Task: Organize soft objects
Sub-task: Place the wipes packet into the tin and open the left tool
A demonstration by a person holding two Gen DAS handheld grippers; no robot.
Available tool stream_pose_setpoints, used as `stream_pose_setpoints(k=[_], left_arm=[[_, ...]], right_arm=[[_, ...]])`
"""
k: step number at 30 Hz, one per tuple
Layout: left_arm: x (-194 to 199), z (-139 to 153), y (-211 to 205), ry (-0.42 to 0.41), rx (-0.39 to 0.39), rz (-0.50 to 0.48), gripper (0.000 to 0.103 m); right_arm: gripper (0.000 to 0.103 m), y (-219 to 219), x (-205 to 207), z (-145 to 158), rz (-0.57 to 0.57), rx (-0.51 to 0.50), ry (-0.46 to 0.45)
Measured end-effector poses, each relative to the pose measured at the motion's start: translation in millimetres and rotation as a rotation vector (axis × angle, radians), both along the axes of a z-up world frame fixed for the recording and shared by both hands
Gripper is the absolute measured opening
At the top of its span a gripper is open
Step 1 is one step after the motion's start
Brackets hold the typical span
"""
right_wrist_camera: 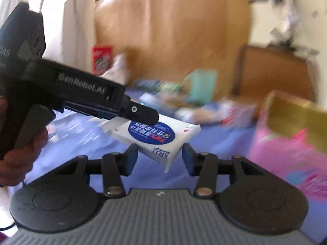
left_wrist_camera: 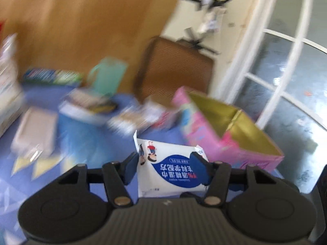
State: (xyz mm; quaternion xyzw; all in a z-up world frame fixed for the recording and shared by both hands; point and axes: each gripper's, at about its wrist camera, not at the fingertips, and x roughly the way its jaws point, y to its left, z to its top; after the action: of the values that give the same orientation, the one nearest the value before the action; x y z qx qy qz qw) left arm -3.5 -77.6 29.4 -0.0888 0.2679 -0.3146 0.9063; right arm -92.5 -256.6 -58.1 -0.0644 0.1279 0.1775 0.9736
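Observation:
My left gripper (left_wrist_camera: 167, 166) is shut on a white wipes pack with a blue label (left_wrist_camera: 169, 169) and holds it in the air above the blue table. In the right wrist view the same pack (right_wrist_camera: 155, 136) hangs from the left gripper (right_wrist_camera: 141, 114), which reaches in from the left. My right gripper (right_wrist_camera: 159, 157) is open and empty, its fingers on either side of the pack's lower corner without touching it. A pink box with a gold inside (left_wrist_camera: 229, 134) stands open to the right; it also shows in the right wrist view (right_wrist_camera: 292, 134).
The blue tablecloth (left_wrist_camera: 87, 134) carries several blurred packets and boxes, and a teal pitcher (left_wrist_camera: 108, 77) at the back. A brown chair (left_wrist_camera: 175, 71) stands behind the table. A white-framed glass door (left_wrist_camera: 286, 65) is at the right.

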Motion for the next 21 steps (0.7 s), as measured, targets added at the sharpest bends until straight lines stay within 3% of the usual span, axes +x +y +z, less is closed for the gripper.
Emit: stream_pose_setpoints(k=[5,10,13,17,21], left_arm=[[16.5,23.8,-75.0,-0.085,0.031,-0.137,0.055],[19.9,29.6,-152.2,-0.107,0.047,-0.242,0.056],[20.5,22.5,-184.7,-0.125,0.093,-0.248,0.066],[20.6,11.1,-192.0,-0.092,0.122,-0.217,0.066],[14.6,6.6,-167.9,-0.111,0.117,-0.193,0.068]], right_arm=[[0.051,-46.0,-15.2,16.0,-0.191,0.013,-0.117],[0.051,-103.2,-3.4,19.2,-0.373,0.043,-0.122],[0.051,-128.9,13.3,16.5,-0.477,0.043,-0.108],[0.059,-155.8,33.2,6.7,-0.687,0.026,-0.095],[0.059,-167.2,18.7,-0.1,-0.689,0.140,-0.091]])
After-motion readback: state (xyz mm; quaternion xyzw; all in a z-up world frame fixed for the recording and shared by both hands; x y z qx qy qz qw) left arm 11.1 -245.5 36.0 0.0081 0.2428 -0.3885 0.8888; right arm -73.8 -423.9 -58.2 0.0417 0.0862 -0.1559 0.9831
